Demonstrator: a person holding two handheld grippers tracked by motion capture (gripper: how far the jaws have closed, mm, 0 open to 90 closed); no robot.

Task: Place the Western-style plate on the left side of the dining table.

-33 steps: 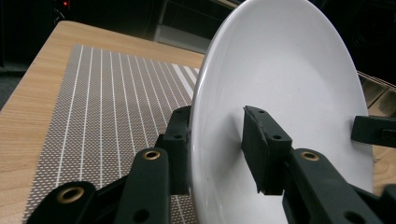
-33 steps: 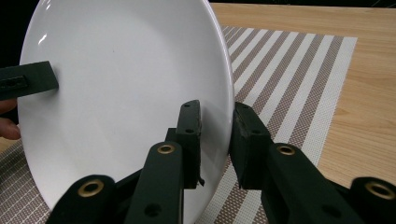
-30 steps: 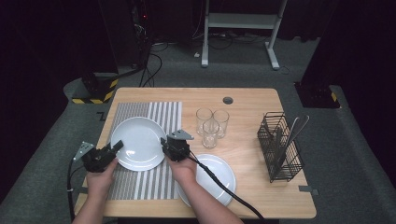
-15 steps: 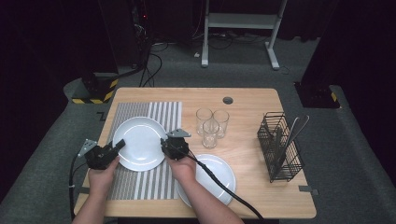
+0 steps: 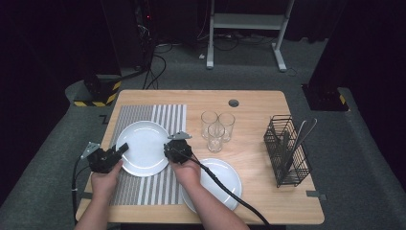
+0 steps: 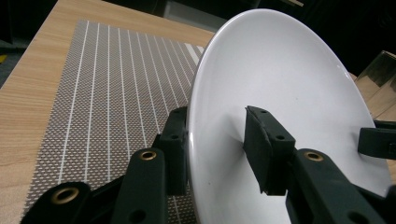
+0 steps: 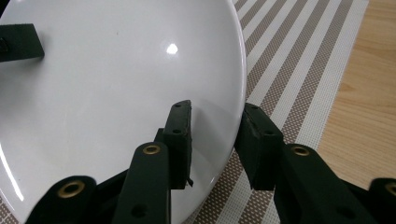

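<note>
Both grippers hold the white plate (image 5: 143, 147) over the striped mat (image 5: 143, 143) near the table's left edge: the left gripper (image 5: 116, 151) straddles its left rim, the right gripper (image 5: 168, 149) its right rim. The gripper views show gaps at the inner jaws. Beyond stand three glasses (image 5: 216, 127).

Plate (image 5: 143, 146) on striped mat (image 5: 143, 143), table's left half — second plate (image 5: 218, 182) to its right, glasses (image 5: 216, 127) behind that, wire basket (image 5: 286, 151) far right.
</note>
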